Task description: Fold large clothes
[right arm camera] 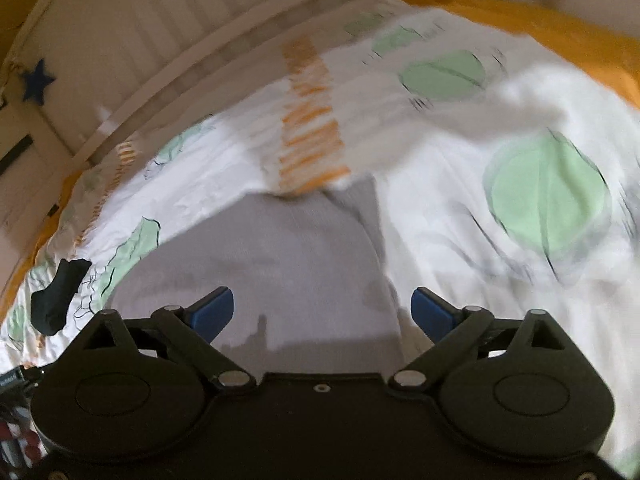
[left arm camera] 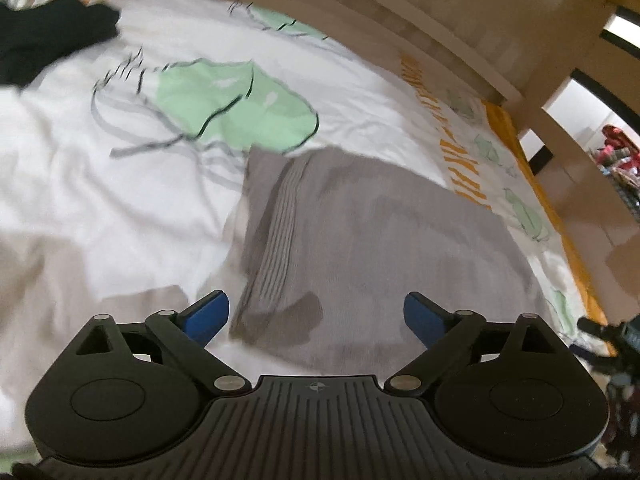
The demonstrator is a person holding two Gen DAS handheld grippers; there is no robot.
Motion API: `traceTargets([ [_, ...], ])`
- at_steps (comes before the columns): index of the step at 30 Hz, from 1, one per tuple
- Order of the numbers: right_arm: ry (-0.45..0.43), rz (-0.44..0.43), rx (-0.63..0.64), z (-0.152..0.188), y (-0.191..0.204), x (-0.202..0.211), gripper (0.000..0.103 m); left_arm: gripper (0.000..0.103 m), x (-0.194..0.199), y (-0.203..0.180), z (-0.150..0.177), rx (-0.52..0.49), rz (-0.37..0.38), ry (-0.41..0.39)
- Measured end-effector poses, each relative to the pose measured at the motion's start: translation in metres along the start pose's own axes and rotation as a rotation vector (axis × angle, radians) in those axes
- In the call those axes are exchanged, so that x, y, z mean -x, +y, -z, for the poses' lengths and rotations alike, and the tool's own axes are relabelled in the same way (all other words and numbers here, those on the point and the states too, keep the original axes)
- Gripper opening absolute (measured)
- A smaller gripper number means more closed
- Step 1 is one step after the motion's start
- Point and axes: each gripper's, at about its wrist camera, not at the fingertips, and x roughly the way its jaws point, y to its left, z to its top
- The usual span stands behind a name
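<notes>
Both jaws stand wide apart and empty: left gripper (left arm camera: 316, 314) and right gripper (right arm camera: 322, 308) hover over the grey garment (left arm camera: 360, 240), lying folded compact on the bed sheet (left arm camera: 120, 184). That piece looks about done, though a black garment (left arm camera: 48, 44) nearby seems unfolded

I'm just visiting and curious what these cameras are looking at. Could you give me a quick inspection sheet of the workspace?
Surface: bed sheet, white with green and orange print, wrinkled.
Job's things: grey garment lying folded on the sheet, ribbed band along its left edge; also in the right view.
Clutter: dark garment at far left; small black item on the sheet.
Grippers: left gripper and right gripper both above the grey garment, jaws open, holding nothing.
Cables: nothing seen.
Surroundings: pale bed frame; blue star on a panel; images blurred.
</notes>
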Motion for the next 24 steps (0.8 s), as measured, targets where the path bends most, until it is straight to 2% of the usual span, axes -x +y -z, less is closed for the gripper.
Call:
traceTargets([
  [6,0.06,-0.013,-0.065,0.036,-0.013,0.013,0.103,0.096,0.001,0.001,0.023,0.05,0.028,0.038],
  [11,0.104,-0.065,-0.095,0.049,-0.013,0.003,0.103,0.098,-0.023,0.002,0.031,0.092,0.068,0.076],
  [13,0.103,-0.089,-0.1,0.051,-0.012,-0.004,0.103,0.102,-0.033,0.001,0.03,0.1,0.077,0.067],
  [18,0.074,-0.164,-0.164,0.052,-0.016,-0.026,0.103,0.102,-0.055,-0.005,0.018,0.085,0.084,0.024],
  [24,0.015,-0.21,-0.159,0.046,-0.015,-0.044,0.103,0.102,-0.067,-0.003,0.009,0.13,0.115,-0.043],
])
